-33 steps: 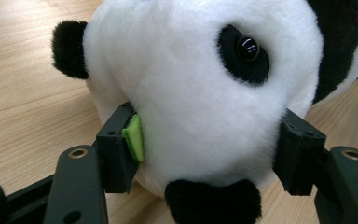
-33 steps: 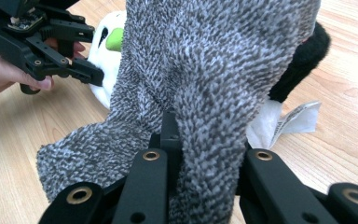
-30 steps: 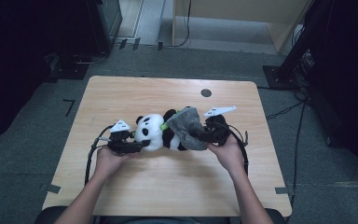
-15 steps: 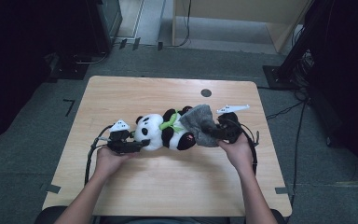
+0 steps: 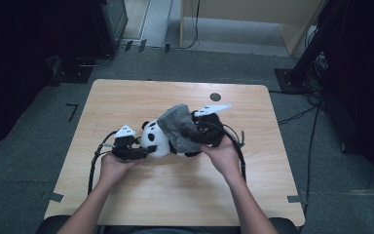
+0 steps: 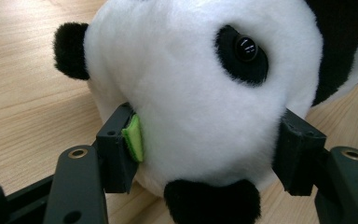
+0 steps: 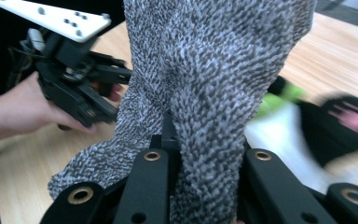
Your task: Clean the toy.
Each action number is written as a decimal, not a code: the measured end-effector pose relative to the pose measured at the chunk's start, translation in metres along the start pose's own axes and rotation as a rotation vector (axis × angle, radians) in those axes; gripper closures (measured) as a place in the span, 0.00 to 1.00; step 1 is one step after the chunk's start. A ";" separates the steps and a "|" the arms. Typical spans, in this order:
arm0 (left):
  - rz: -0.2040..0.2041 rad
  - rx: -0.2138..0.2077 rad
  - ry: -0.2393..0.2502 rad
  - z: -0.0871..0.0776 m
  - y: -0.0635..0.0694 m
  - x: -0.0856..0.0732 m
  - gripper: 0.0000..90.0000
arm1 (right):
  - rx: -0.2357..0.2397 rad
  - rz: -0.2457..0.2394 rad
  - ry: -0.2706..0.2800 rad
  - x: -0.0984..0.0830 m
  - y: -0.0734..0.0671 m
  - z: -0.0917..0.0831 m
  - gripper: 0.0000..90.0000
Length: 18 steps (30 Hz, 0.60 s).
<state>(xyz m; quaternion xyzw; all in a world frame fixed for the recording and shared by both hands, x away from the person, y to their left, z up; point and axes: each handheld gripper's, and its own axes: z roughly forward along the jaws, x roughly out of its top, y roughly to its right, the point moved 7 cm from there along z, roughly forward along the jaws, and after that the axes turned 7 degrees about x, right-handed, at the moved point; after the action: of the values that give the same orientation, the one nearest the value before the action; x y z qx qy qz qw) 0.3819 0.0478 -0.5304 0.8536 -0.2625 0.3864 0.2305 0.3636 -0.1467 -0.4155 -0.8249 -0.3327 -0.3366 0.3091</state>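
A black and white panda plush [image 5: 155, 140] lies on the wooden table [image 5: 126, 102], its head towards my left gripper [image 5: 145, 150]. The left gripper view has that gripper [image 6: 209, 144] shut on the panda's head [image 6: 191, 79], a green pad [image 6: 134, 137] pressing one cheek. My right gripper [image 5: 198, 134] is shut on a grey knitted cloth [image 5: 177, 127], which it holds raised over the panda's body and which hides most of it. In the right gripper view the cloth [image 7: 205, 70] rises from the shut jaws, with the panda's blurred body [image 7: 307, 121] behind and the left gripper [image 7: 81, 79] farther off.
A small dark round hole [image 5: 215, 96] marks the table's far side. Black cables [image 5: 95, 161] loop from both grippers over the tabletop. Dark equipment stands on the floor around the table, and bare wood lies in front of the hands.
The right gripper has carried the grey cloth up and back to the left, from the panda's legs over its body towards the head. The left gripper and the panda's head have stayed put.
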 end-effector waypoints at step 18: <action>0.001 0.018 -0.005 0.000 0.001 0.000 0.39 | -0.053 -0.020 -0.107 0.003 -0.027 0.107 0.88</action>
<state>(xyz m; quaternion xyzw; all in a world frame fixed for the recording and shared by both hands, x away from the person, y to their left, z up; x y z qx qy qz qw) 0.3811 0.0472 -0.5304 0.8566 -0.2598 0.3866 0.2219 0.3819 -0.0515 -0.4680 -0.8462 -0.3481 -0.3037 0.2655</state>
